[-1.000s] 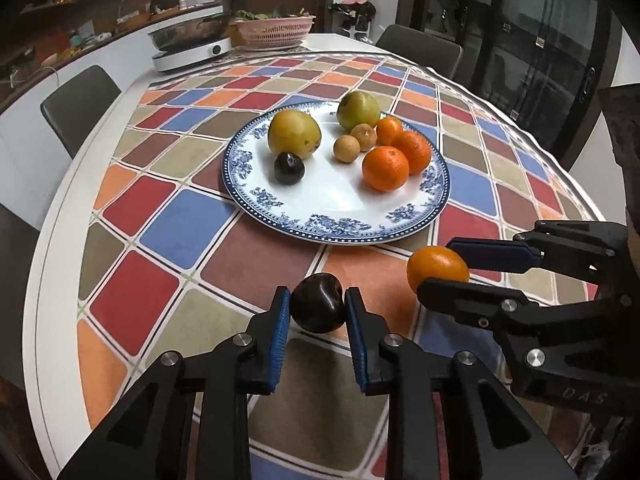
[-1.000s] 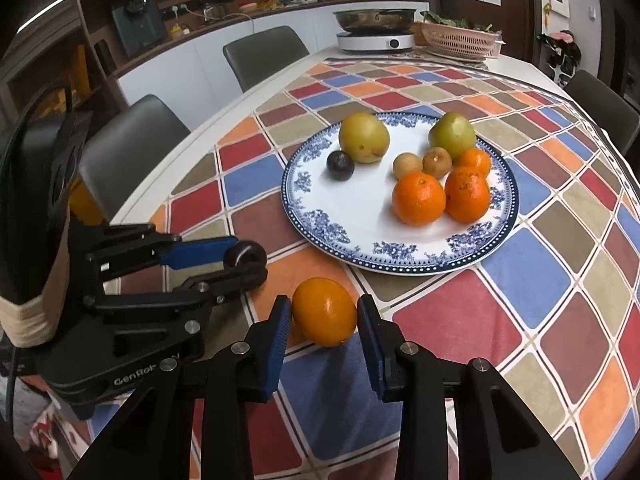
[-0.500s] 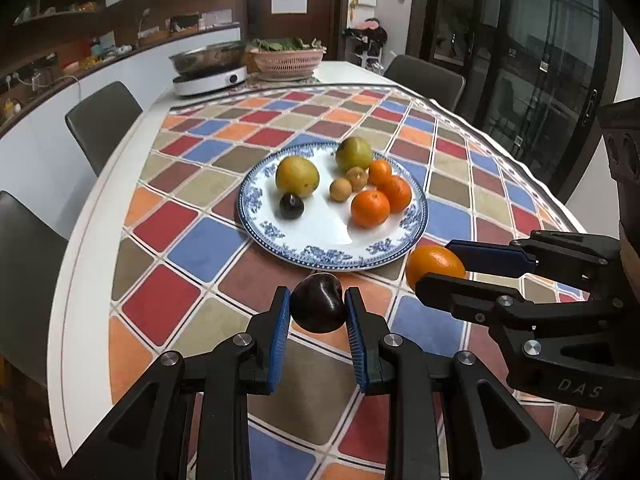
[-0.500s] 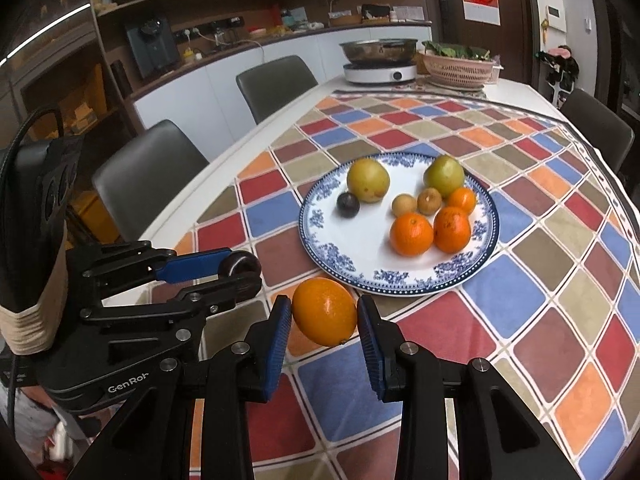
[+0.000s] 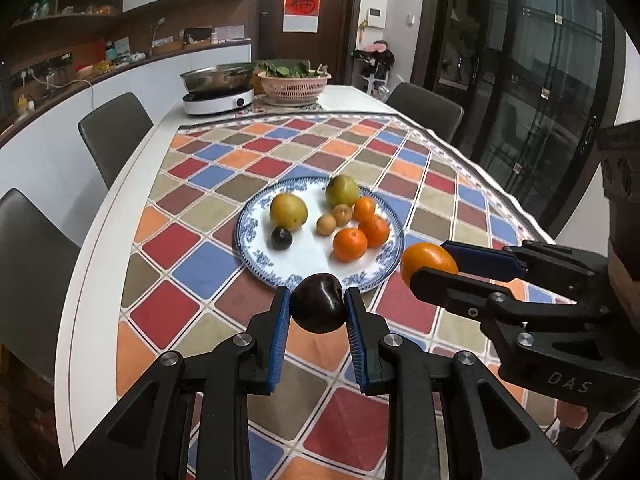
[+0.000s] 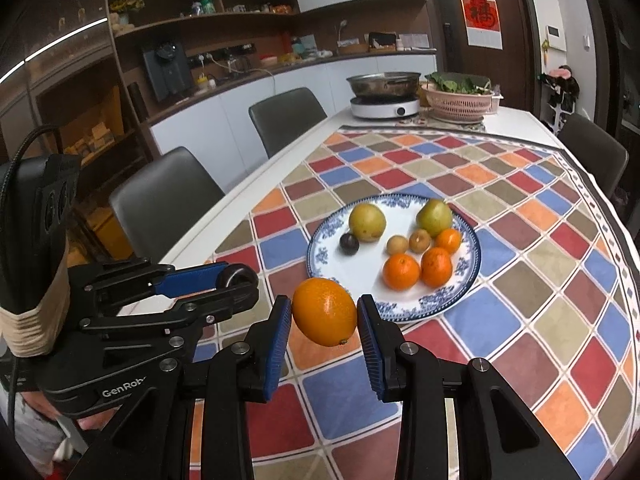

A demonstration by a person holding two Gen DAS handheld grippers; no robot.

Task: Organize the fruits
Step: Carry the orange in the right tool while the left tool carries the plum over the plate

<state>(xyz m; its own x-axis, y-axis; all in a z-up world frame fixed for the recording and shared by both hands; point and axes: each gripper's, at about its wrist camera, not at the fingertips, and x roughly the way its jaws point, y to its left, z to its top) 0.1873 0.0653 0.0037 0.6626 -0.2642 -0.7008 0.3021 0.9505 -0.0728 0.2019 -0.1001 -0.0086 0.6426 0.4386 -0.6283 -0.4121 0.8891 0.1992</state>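
My left gripper (image 5: 318,308) is shut on a dark plum (image 5: 319,309) and holds it in the air in front of the near rim of the blue-and-white plate (image 5: 256,256). My right gripper (image 6: 324,312) is shut on an orange (image 6: 325,312), also lifted above the table; it shows in the left wrist view (image 5: 429,263) just right of the plate. The plate (image 6: 474,258) holds two yellow-green pears, a small dark plum, two small brown fruits and three mandarins.
The table wears a coloured checked cloth (image 5: 192,280). At the far end stand an induction cooker with a steel pan (image 5: 218,98) and a pink basket of greens (image 5: 294,86). Grey chairs (image 5: 114,130) line the left side, one at the far right.
Both grippers have risen and pulled back from the table with their fruits, so the plate looks smaller and farther away. Both grips are unchanged.
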